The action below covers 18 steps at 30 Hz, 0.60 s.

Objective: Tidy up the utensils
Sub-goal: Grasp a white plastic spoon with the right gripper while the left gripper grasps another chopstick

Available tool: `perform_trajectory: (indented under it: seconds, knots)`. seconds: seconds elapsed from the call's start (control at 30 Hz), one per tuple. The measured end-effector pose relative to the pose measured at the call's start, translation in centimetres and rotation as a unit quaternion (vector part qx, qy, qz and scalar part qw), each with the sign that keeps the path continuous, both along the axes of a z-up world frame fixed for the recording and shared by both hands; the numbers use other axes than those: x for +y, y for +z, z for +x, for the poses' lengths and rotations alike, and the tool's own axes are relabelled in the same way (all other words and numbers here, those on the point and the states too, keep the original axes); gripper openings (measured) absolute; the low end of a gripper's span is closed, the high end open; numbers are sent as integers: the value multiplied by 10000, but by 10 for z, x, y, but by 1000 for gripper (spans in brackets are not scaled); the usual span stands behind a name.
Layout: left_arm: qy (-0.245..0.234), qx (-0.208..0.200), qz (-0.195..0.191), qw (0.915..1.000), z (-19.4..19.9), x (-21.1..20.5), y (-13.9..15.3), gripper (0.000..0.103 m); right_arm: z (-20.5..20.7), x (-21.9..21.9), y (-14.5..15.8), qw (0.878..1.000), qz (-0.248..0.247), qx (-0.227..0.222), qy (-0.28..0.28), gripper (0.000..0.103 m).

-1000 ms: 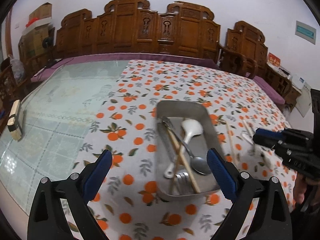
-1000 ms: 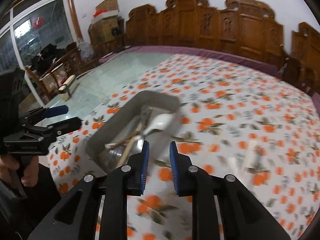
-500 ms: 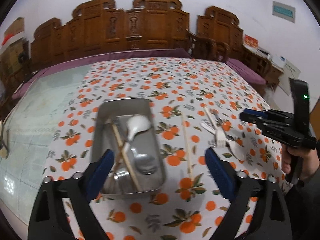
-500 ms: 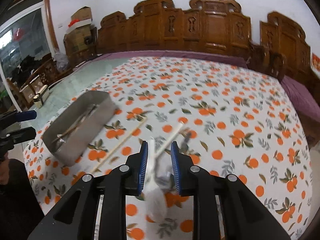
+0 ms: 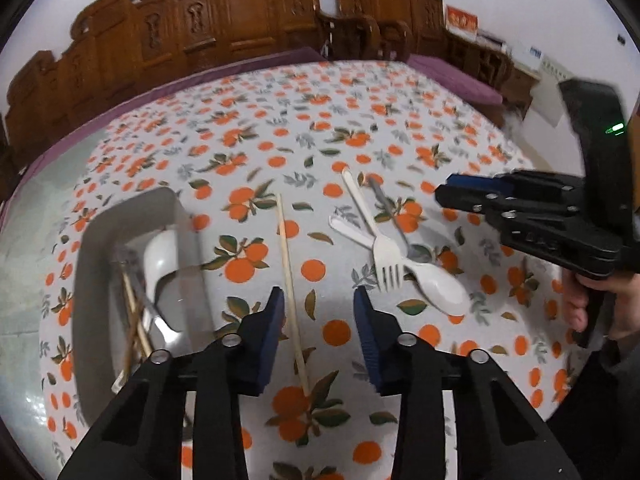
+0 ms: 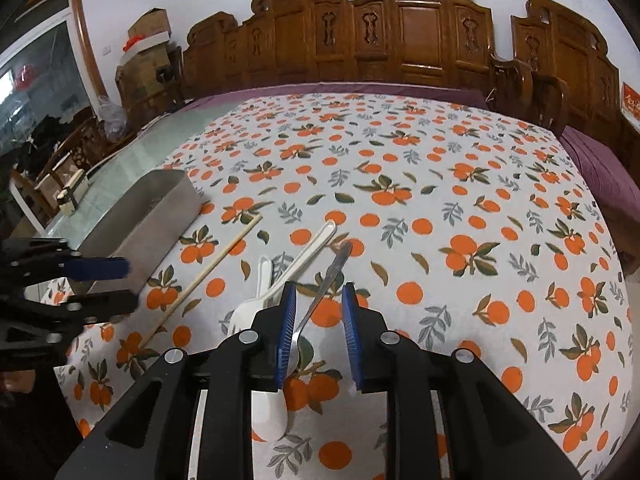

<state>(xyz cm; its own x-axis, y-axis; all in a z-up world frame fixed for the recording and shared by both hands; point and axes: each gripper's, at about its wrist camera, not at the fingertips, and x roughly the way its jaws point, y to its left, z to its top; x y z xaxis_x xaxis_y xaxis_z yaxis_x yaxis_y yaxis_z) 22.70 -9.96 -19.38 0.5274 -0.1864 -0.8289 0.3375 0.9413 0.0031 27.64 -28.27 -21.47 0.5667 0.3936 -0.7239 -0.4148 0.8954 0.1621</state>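
Observation:
A metal tray (image 5: 86,280) at the left holds a white spoon (image 5: 160,256), chopsticks and metal cutlery. On the cloth lie a single chopstick (image 5: 289,276), a white plastic fork (image 5: 380,248), a white spoon (image 5: 436,284) and a metal utensil (image 5: 386,204). My left gripper (image 5: 318,300) is open over the chopstick's near half. My right gripper (image 6: 318,300) is open and empty, straddling the metal utensil (image 6: 324,288), with the white spoon (image 6: 268,404) and fork (image 6: 308,252) just left. The tray (image 6: 140,220) lies to the far left.
An orange-print cloth (image 6: 460,200) covers the table; bare glass top (image 5: 44,184) lies to the left. Carved wooden chairs (image 6: 400,28) line the far edge. A small box (image 6: 72,192) sits beyond the tray. My right gripper also shows in the left wrist view (image 5: 472,204).
My left gripper swung right from the tray to the loose chopstick and narrowed its opening. My right gripper moved from the tray over the loose utensils and opened wider.

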Motion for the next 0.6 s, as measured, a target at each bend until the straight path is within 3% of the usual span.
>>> perform_trajectory:
  seconds: [0.23, 0.6]
  knots:
    - [144, 194, 101, 9997, 8, 1, -23, 19, 0, 12, -2, 9999, 12, 44, 141, 26]
    - [189, 230, 76, 9995, 0, 7, -35, 18, 0, 37, -7, 9996, -22, 1, 273, 26]
